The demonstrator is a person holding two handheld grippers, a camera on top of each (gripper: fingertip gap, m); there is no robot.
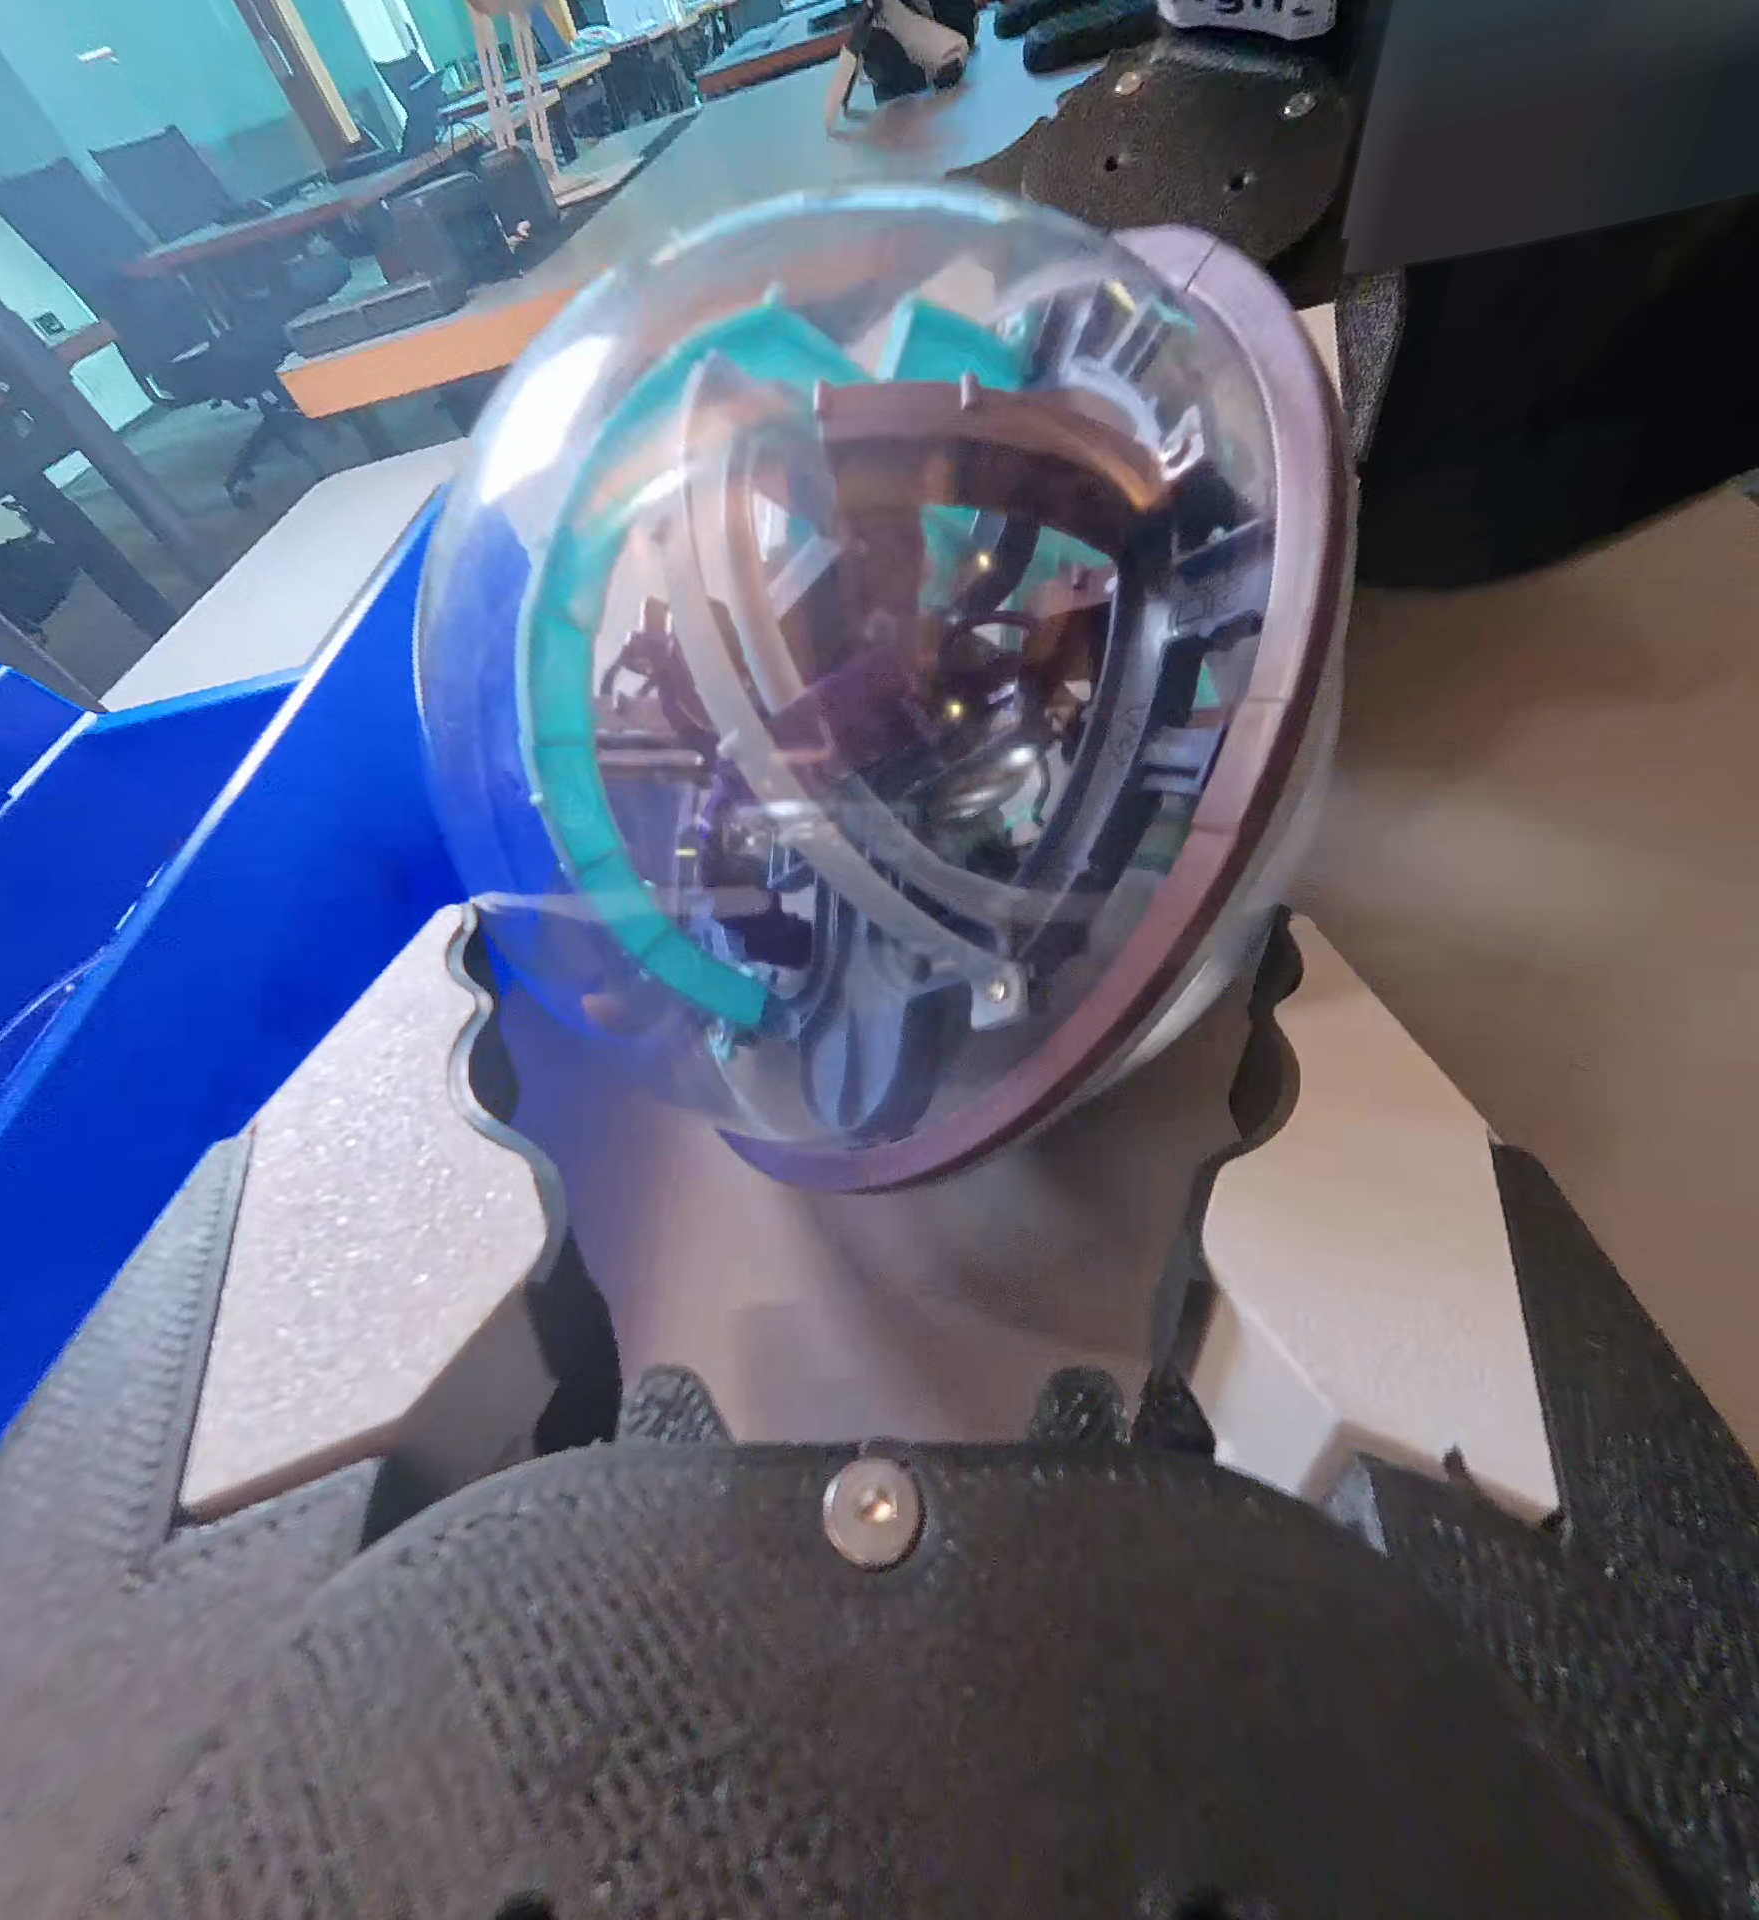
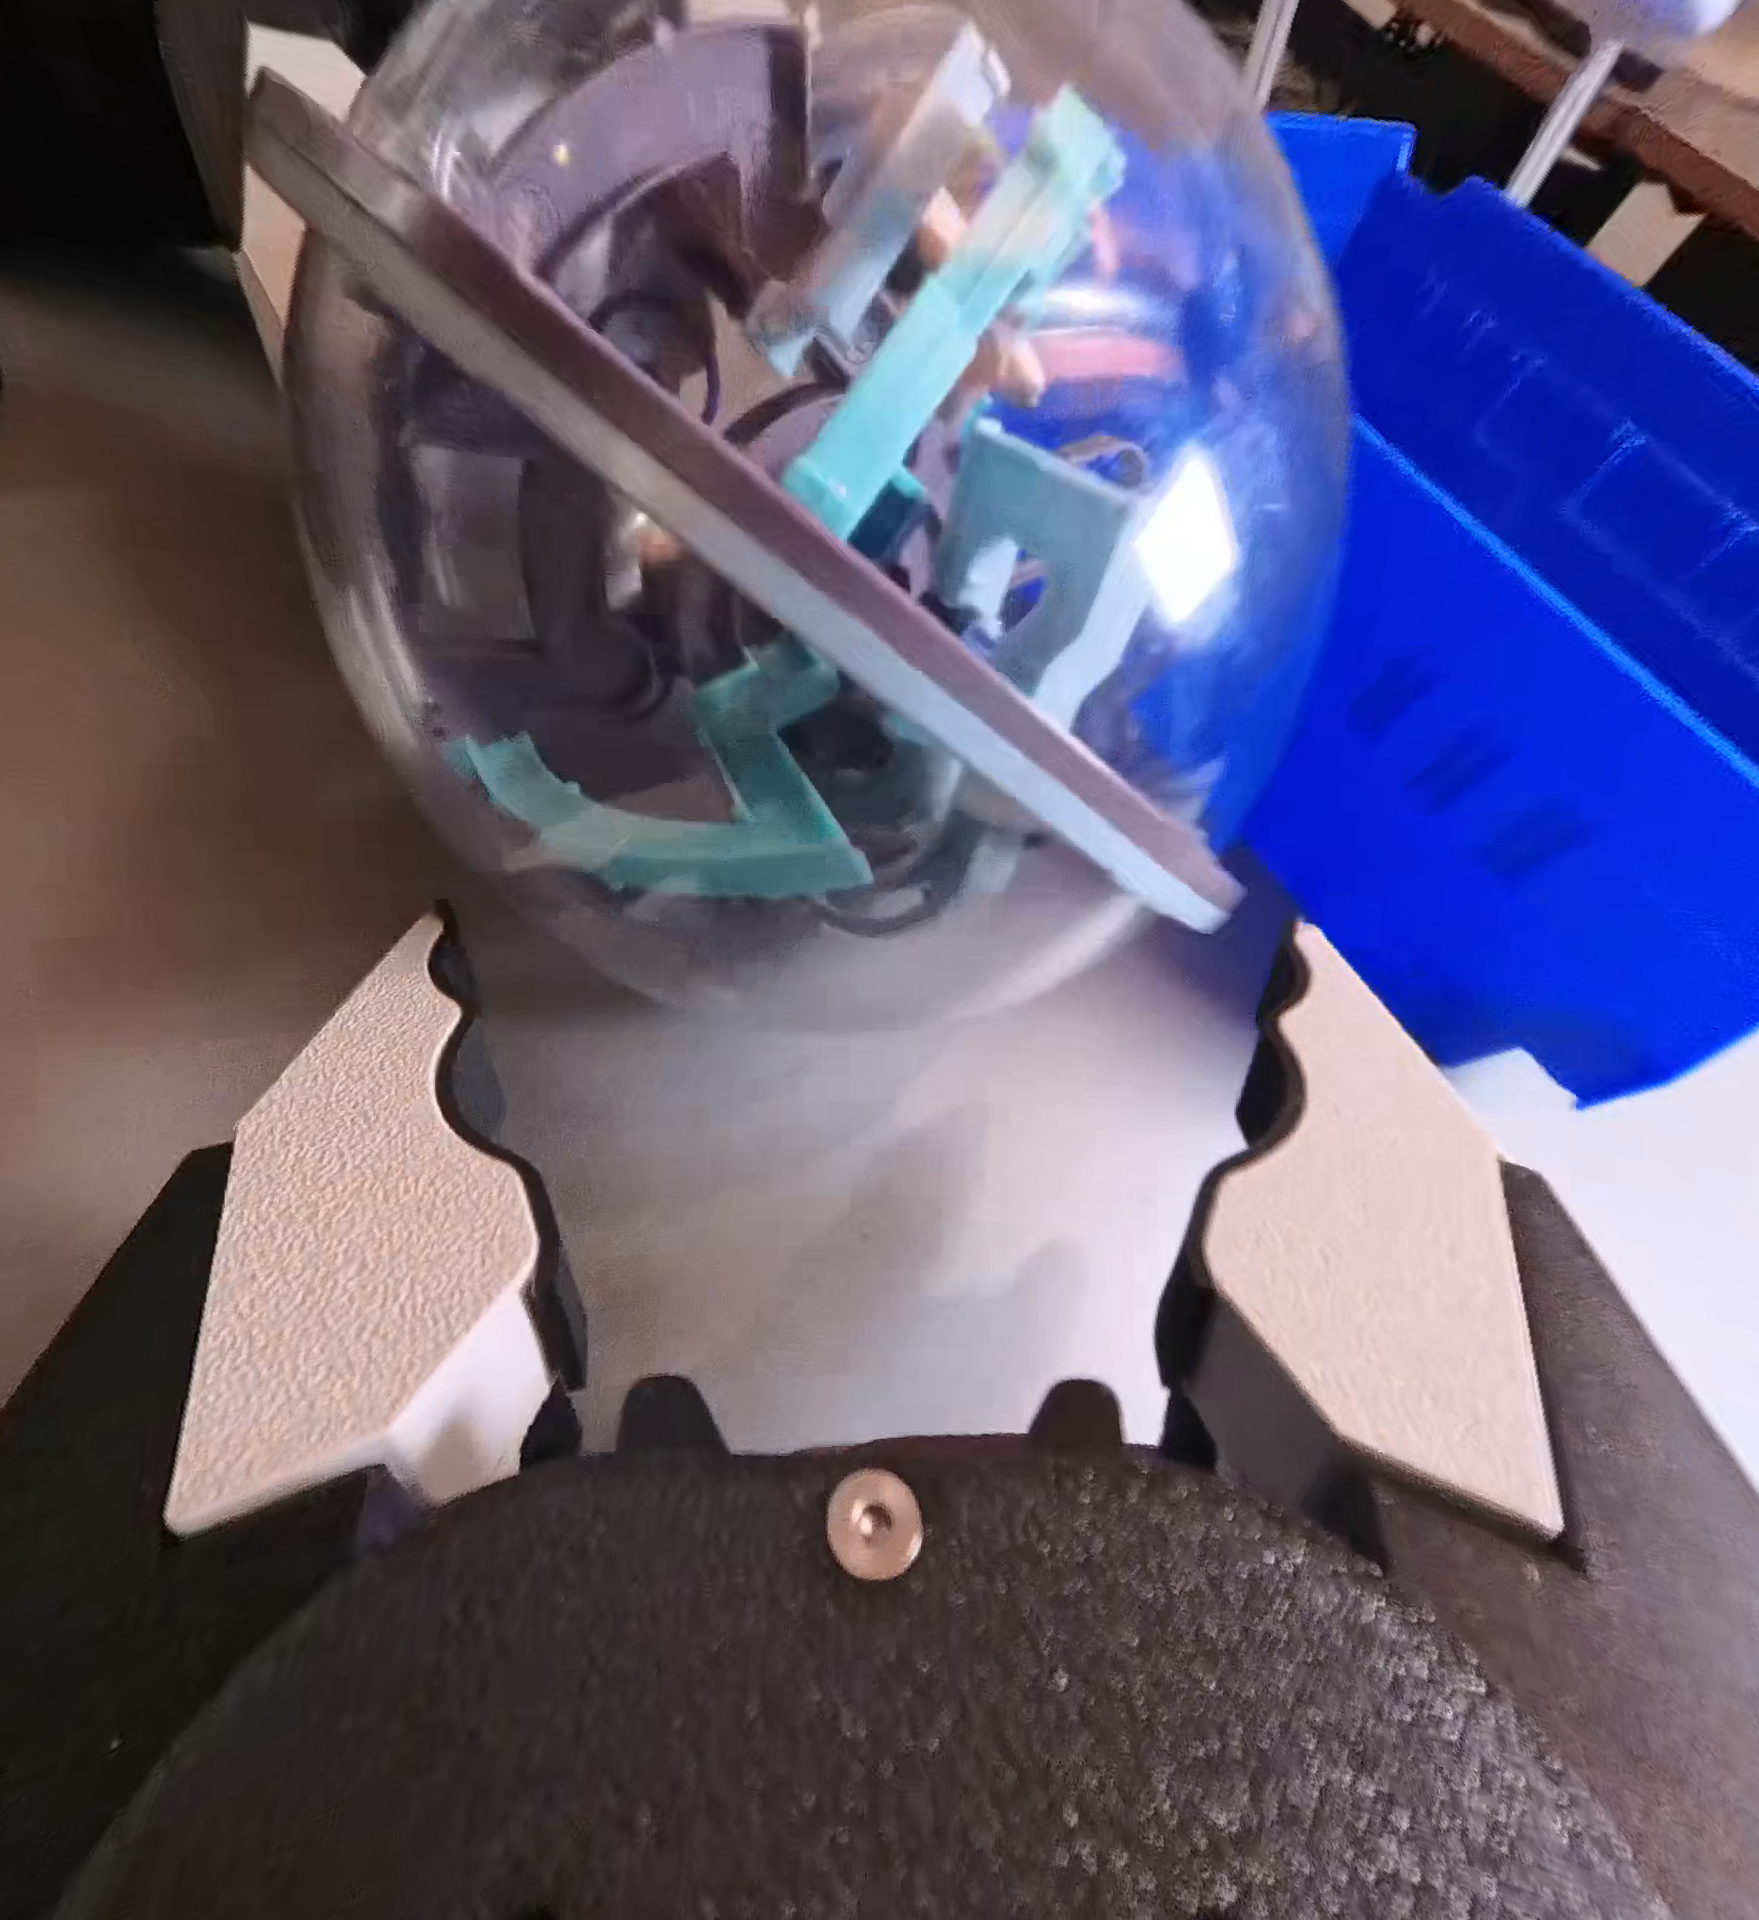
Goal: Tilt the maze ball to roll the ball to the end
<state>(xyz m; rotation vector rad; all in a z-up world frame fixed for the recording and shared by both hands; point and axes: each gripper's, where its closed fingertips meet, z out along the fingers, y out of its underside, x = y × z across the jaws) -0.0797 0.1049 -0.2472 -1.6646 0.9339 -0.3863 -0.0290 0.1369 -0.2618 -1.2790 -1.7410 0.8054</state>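
Pale table [image 2: 1633,1195], blue bin [image 2: 1581,675] on it.

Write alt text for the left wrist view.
A clear maze ball with teal and brown tracks sits between the spread fingers of the left tongs. A blue bin stands at left, office desks behind.
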